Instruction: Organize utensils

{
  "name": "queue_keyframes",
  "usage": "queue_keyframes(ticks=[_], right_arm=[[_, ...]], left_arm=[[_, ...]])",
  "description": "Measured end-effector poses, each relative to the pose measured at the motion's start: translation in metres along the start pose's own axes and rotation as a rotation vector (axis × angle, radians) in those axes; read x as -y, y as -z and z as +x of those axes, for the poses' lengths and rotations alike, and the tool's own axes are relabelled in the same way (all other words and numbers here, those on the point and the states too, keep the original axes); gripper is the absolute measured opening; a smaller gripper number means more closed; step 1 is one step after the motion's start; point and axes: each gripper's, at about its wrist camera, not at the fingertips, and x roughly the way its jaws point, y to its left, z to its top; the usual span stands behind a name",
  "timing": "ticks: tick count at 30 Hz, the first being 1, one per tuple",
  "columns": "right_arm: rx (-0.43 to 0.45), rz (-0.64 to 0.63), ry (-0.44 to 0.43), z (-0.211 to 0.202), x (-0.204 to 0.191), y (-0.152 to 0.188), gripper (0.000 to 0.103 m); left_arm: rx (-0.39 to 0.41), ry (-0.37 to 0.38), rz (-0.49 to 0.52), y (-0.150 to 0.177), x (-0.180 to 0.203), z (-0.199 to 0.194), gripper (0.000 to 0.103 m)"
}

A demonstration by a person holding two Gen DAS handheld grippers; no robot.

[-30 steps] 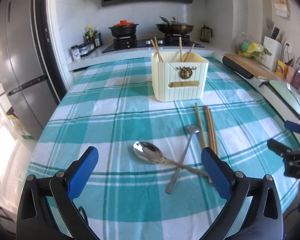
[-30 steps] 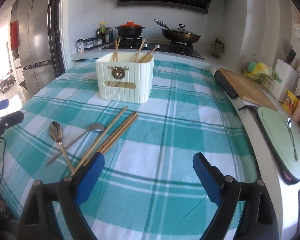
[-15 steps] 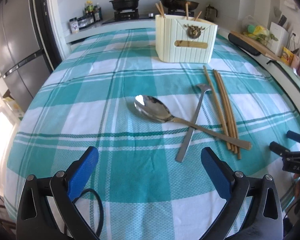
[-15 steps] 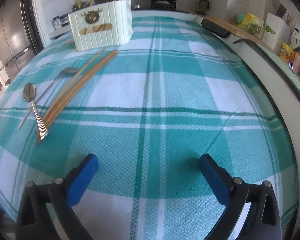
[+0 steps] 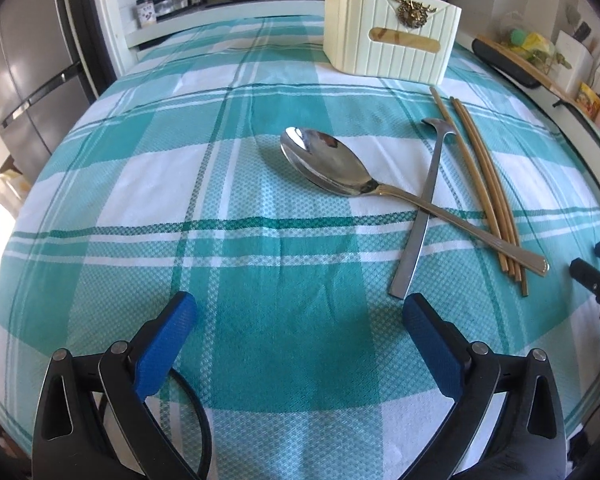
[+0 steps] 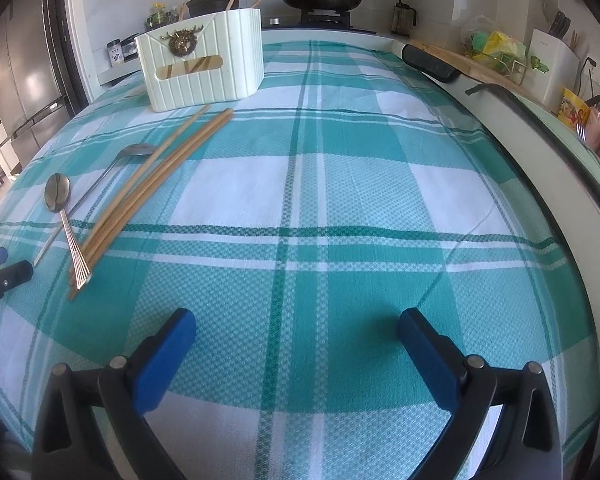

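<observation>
While both grippers hang low over the teal-and-white checked tablecloth [image 5: 204,184], neither has hold of anything. The left gripper [image 5: 300,312], black frame w/ blue pads, has its jaws spread wide & released, only bare cloth between them. The right gripper [image 6: 296,332] is the same build, jaws also fully apart, nothing between.

In the left wrist view the utensils lie at approx 1–2 o'clock from the left gripper. The large shiny steel spoon w/ gold-toned handle [image 5: 328,162] has its bowl at 12 o'clock, handle running out toward 4 o'clock. Its handle crosses over the slimmer plain steel spoon [image 5: 422,216], which lies under it w/ its flat handle end just beside the left gripper's right-hand pad. The bundle of tan wooden chopsticks [image 5: 482,176] lies just right of that, the gold handle's tip resting across their near ends.

The cream ribbed plastic utensil holder w/ brass stag-head badge [image 5: 392,36] stands upright at 12–1 o'clock, well beyond the spoons, a few chopsticks poking out the top.

In the right wrist view all utensils sit at 10–11 o'clock, well apart from the right gripper.
</observation>
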Motion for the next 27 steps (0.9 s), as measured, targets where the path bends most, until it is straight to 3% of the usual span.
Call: queue_keyframes(ticks=[27], right_arm=[[0.008, -0.008, -0.002, 0.0003, 0.0001, -0.0001, 0.103]], left_arm=[[0.002, 0.002, -0.009, -0.0015, -0.0004, 0.0014, 0.103]])
